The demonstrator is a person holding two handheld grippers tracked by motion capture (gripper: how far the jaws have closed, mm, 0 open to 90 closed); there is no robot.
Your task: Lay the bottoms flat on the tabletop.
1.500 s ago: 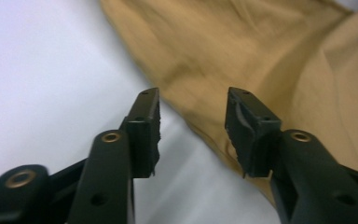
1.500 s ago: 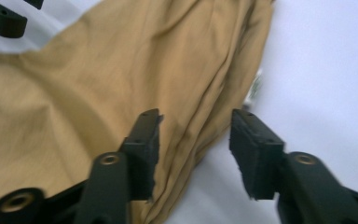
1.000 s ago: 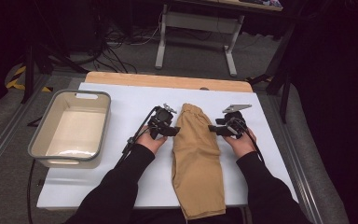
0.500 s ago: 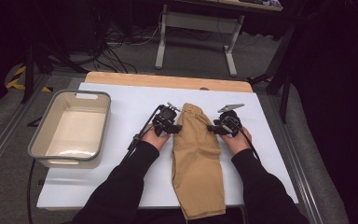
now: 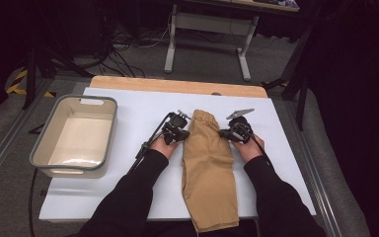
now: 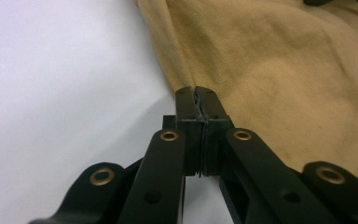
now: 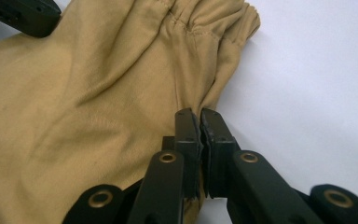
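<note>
A pair of tan trousers (image 5: 207,163), folded lengthwise, lies on the white tabletop (image 5: 138,106) with its elastic waistband at the far end. My left gripper (image 5: 185,133) sits at the cloth's left edge just below the waistband. Its jaws have just been closing and now pinch the edge of the trousers (image 6: 284,70); the left gripper (image 6: 197,93) is shut there. My right gripper (image 5: 225,133) is at the opposite edge. Its jaws have likewise just been closing, and the right gripper (image 7: 200,114) nips a fold of the trousers (image 7: 98,93) below the gathered waistband.
A grey bin (image 5: 109,133) with nothing in it stands at the table's left. A bare wooden strip (image 5: 177,86) runs along the far edge. The trouser legs hang over the near edge between the person's forearms. Open white surface lies on both sides of the cloth.
Both hands have drawn inward to the trousers' side edges, and both pairs of jaws have closed onto the cloth. The trousers have kept their place.
</note>
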